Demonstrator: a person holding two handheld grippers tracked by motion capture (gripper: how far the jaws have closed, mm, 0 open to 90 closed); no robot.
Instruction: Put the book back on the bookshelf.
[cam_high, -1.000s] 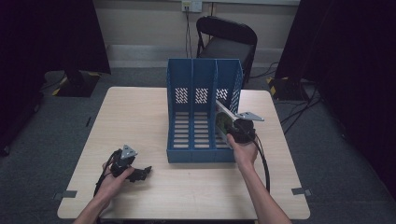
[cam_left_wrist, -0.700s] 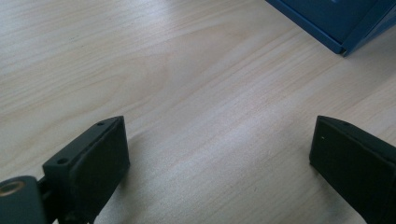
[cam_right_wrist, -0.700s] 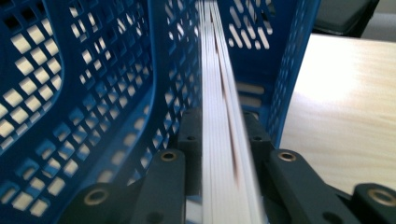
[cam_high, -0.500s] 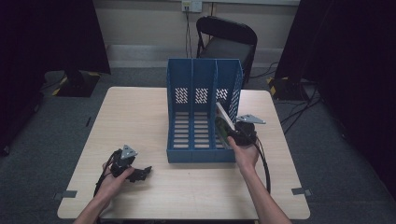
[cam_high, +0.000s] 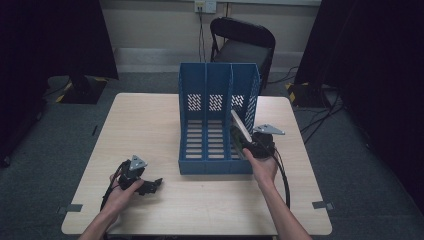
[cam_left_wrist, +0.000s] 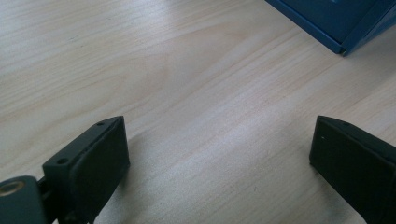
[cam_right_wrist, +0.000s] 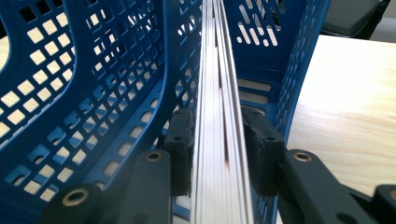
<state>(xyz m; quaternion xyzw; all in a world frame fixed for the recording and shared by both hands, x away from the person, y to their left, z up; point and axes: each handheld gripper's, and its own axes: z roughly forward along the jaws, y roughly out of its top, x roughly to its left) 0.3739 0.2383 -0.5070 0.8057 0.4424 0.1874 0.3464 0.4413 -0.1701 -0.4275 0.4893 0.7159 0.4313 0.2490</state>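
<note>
Since the earlier frames, the right gripper (cam_high: 243, 144) has changed little in place, but its jaws have just been opening, with the booklet (cam_right_wrist: 219, 116) between them. Seen from the right gripper view, the pads now stand just beside the booklet's two faces; a thin gap shows at each, so the grip appears released or nearly so, though a light touch cannot be ruled out. That booklet stands on edge in the rightmost bay of the blue rack (cam_high: 192, 120), near the bay's open front. From the high view its long axis runs from the gripper up and away towards the rack's back wall, upper end tilted to the left. The left gripper (cam_left_wrist: 219, 154) rests low over the bare table (cam_high: 150, 125), well apart from the rack, jaws wide and empty. Risks noted: with nothing else in the bay, the thin booklet may slump sideways against a divider or slide forward out of the open front once unsupported. Pulling the gripper out askew could drag the pages with a pad or knock the rack's wall and shift the rack.
</note>
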